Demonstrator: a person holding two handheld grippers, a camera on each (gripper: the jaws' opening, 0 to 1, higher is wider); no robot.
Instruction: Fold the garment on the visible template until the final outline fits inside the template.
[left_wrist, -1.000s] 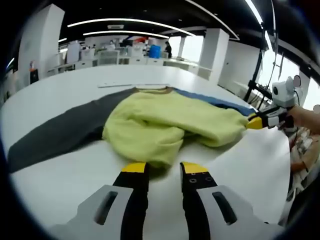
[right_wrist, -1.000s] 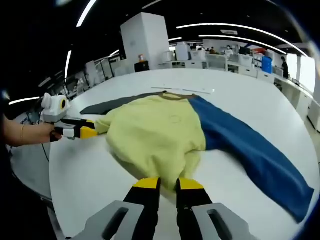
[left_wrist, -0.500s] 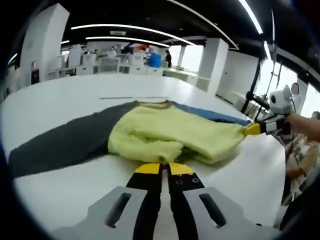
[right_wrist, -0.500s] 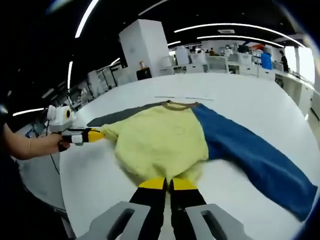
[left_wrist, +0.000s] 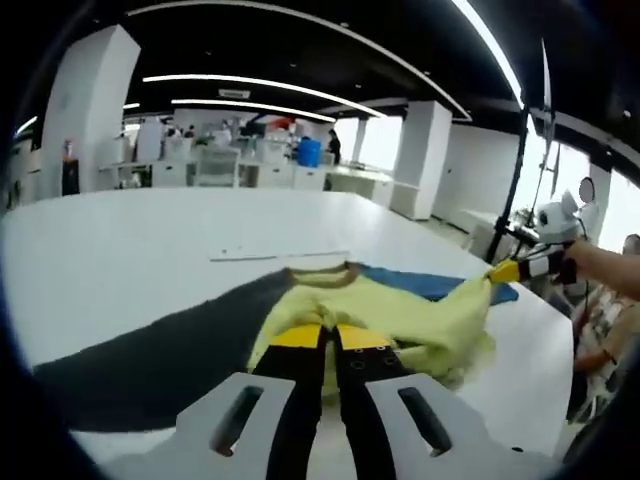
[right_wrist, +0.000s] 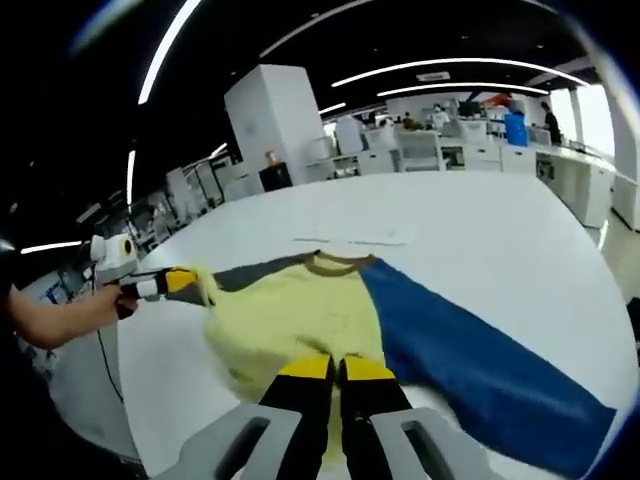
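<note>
A sweater with a yellow body (left_wrist: 410, 318), a dark grey sleeve (left_wrist: 150, 350) and a blue sleeve (left_wrist: 430, 283) lies on a white table (left_wrist: 120, 240). My left gripper (left_wrist: 328, 337) is shut on the yellow hem, which hangs lifted off the table. In the right gripper view my right gripper (right_wrist: 337, 368) is shut on the other hem corner of the yellow body (right_wrist: 290, 315), beside the blue sleeve (right_wrist: 470, 350). Each gripper appears in the other's view, pinching its corner: the right gripper (left_wrist: 512, 269) and the left gripper (right_wrist: 172, 282). The brown collar (right_wrist: 335, 262) still rests on the table.
A thin pale strip (right_wrist: 350, 240) lies on the table just beyond the collar. A person's hand (right_wrist: 60, 312) holds the left gripper near the table's edge. Desks, white pillars and equipment stand far behind. Bare white tabletop (right_wrist: 480, 220) stretches beyond the sweater.
My left gripper closed on the hem. Both grippers then rose, lifting the yellow hem off the table and stretching it between them; the collar end stays down.
</note>
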